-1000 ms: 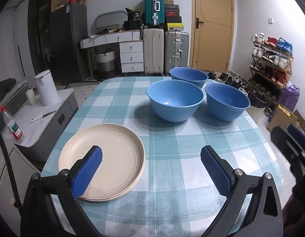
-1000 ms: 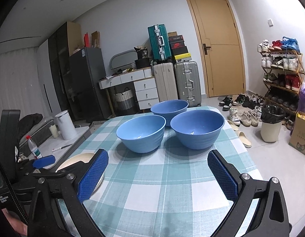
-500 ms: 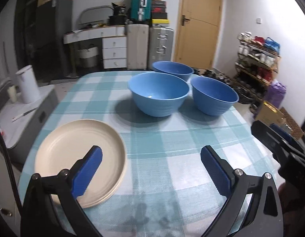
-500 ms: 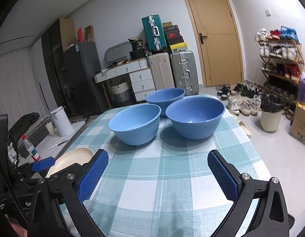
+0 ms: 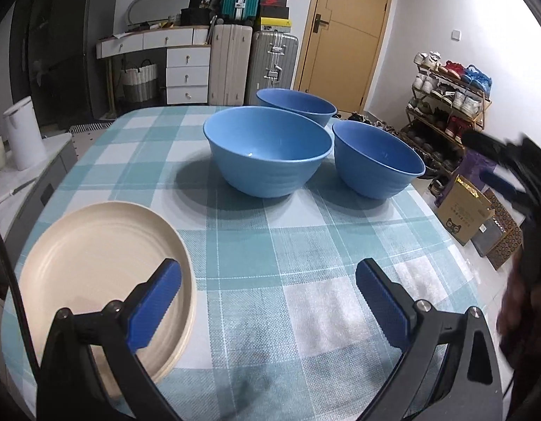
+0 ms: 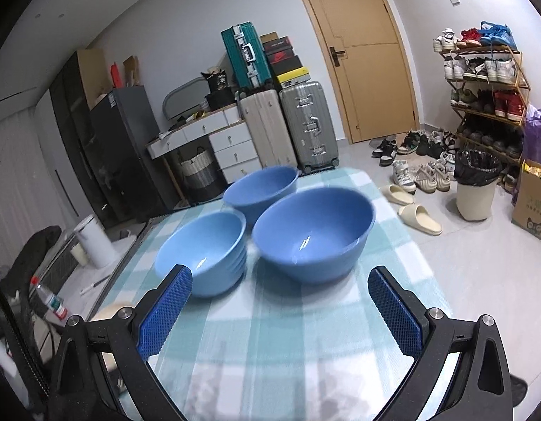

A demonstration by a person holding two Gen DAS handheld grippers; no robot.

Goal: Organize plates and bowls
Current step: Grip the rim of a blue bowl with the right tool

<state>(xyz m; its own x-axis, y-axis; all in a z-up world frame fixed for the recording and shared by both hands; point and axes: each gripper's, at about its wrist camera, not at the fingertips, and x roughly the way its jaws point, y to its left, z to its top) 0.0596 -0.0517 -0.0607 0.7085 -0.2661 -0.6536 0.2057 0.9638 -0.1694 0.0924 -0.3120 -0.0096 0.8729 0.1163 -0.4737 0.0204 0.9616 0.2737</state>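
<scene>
Three blue bowls stand on the checked tablecloth: a middle bowl (image 5: 268,156) (image 6: 203,254), a right bowl (image 5: 375,161) (image 6: 312,235) and a far bowl (image 5: 296,105) (image 6: 261,193). A stack of cream plates (image 5: 98,273) lies at the near left. My left gripper (image 5: 268,301) is open over the near tablecloth, its left finger above the plates' right rim. My right gripper (image 6: 281,312) is open and empty, just short of the right bowl. The right gripper also shows at the right edge of the left wrist view.
The table (image 5: 305,252) has free cloth in front of the bowls. A low cabinet with a white kettle (image 5: 23,138) and a bottle (image 6: 49,298) stands left. Suitcases (image 6: 288,133), a door, a shoe rack (image 6: 487,98) and a bin (image 6: 475,189) lie beyond.
Both grippers have moved forward toward the bowls. The right gripper closed in on the right bowl and looks down more. Nothing was grasped.
</scene>
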